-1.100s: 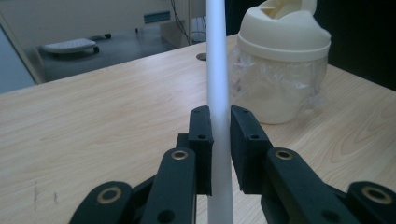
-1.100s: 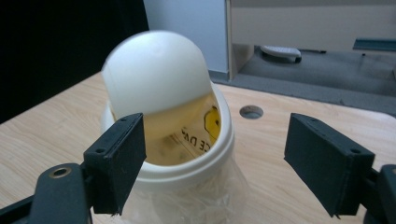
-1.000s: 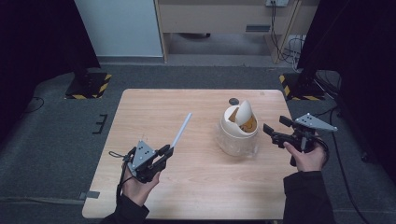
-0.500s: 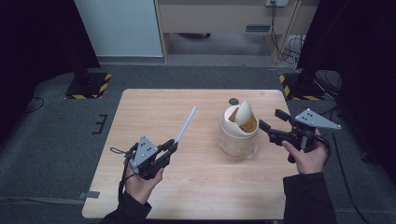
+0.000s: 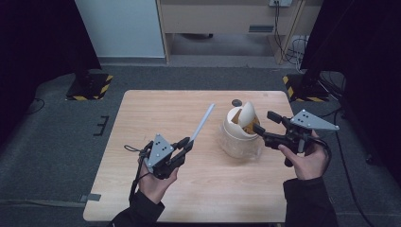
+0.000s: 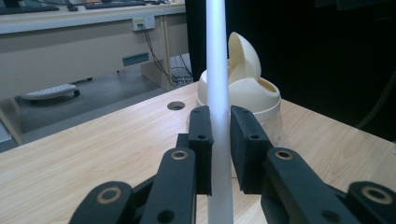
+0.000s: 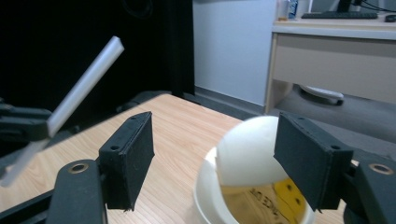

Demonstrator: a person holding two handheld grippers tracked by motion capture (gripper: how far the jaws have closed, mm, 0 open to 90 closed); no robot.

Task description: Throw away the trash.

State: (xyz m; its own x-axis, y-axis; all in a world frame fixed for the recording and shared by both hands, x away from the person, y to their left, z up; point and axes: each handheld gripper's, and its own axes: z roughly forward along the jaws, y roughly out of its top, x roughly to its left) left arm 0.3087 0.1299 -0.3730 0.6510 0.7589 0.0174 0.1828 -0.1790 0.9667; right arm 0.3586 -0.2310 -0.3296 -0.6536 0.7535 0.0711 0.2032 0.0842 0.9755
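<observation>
A long white stick (image 5: pixel 203 122) slants up and to the right from my left gripper (image 5: pixel 187 143), which is shut on its lower end. In the left gripper view the stick (image 6: pixel 217 56) rises between the pads. A small cream bin (image 5: pixel 239 137) stands right of centre, its swing lid (image 5: pixel 247 115) tipped up. My right gripper (image 5: pixel 264 122) hovers at the bin's right side, open, its jaws having just been closing. In the right gripper view the lid (image 7: pixel 247 154) sits between the pads (image 7: pixel 135 149) without touching them, and the stick (image 7: pixel 86 79) shows at left.
A dark round spot (image 5: pixel 236 102) lies on the wooden table (image 5: pixel 156 109) just behind the bin. Grey floor surrounds the table. A desk (image 5: pixel 227 19) with cables stands at the back, and yellow-striped stand bases (image 5: pixel 90 87) sit on the floor.
The left gripper has carried the stick up and to the right, its tip closer to the bin. The right gripper has risen and shifted left toward the lid, jaws narrower.
</observation>
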